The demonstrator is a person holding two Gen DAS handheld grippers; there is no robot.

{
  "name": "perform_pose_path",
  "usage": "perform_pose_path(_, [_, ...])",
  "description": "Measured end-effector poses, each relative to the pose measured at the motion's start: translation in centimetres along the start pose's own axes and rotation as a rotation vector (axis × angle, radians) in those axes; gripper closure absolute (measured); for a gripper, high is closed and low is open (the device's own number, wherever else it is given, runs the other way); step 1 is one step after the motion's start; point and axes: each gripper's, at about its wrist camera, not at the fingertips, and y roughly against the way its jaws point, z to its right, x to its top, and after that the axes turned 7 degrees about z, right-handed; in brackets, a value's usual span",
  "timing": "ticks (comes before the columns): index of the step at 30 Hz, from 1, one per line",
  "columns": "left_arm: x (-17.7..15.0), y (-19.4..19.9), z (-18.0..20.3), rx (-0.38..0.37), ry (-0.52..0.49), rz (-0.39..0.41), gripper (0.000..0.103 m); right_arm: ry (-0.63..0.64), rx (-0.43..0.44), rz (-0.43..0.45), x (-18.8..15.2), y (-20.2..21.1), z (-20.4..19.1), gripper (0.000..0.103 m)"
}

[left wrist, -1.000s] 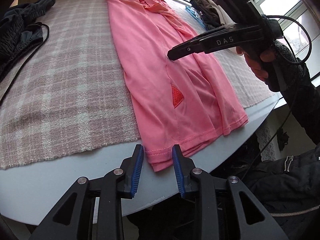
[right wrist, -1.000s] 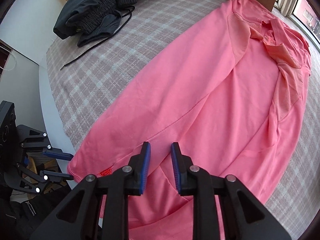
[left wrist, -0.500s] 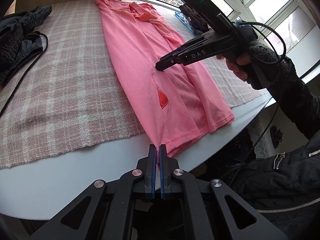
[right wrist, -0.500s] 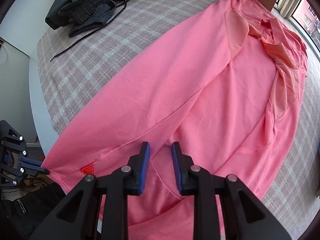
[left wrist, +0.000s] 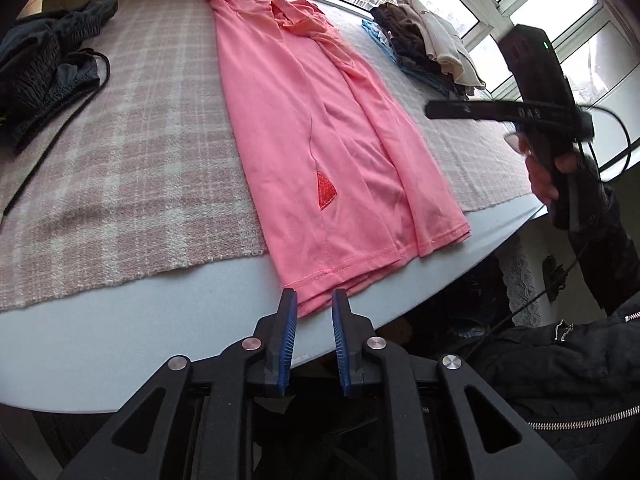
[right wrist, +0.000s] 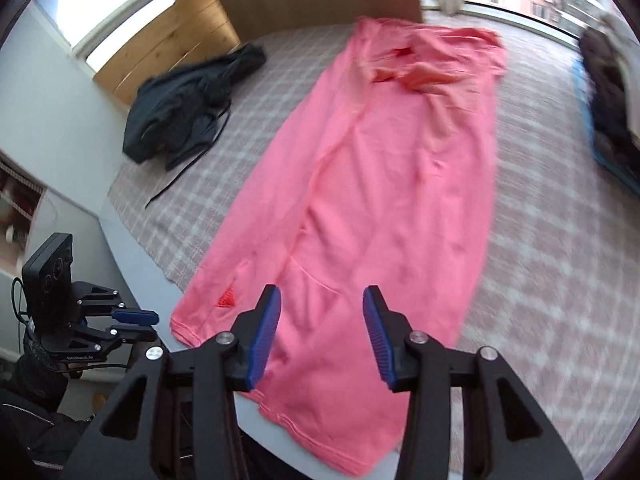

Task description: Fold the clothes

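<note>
Item: pink shirt [left wrist: 320,128], flat on plaid cloth [left wrist: 120,140], hem overhanging cloth's near edge. Thin, limp, light; I'd pinch hem corners. Left gripper [left wrist: 314,300] just reopened, hem corner between jaws, unpinched; right gripper [right wrist: 320,300] just opened wide, empty.

Matt pink cloth shirt [left wrist: 316,128]

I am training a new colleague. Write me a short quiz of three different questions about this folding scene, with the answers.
1. True or false: the left gripper is clamped shut on the pink shirt.
2. Which lies at the far left of the checked cloth? A) dark garment B) folded pile C) pink shirt
3. Fill in: the small red patch is near the shirt's ____ edge.

Key:
1. False; its jaws have just opened, with the hem corner at their tips unpressed.
2. A, the dark garment; the folded pile is on the right.
3. Hem.
</note>
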Motion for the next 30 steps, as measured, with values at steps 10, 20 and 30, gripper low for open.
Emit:
perform_pose_path(10, [1.3,-2.6,-0.9,-0.004,0.044,-0.055,0.075,-0.264,-0.078,-0.024,-8.7,-0.9,3.9,0.06])
perform_pose_path(20, [1.5,-4.3,-1.4,-0.027,0.083,-0.102,0.073,-0.253,-0.116,-0.034,-9.7,-1.6,2.3,0.06])
perform_pose_path(30, [1.7,-5.3,-0.1,-0.03,0.014,-0.141,0.074,-0.142,-0.181,-0.082,-8.9,-3.7,-0.4,0.089])
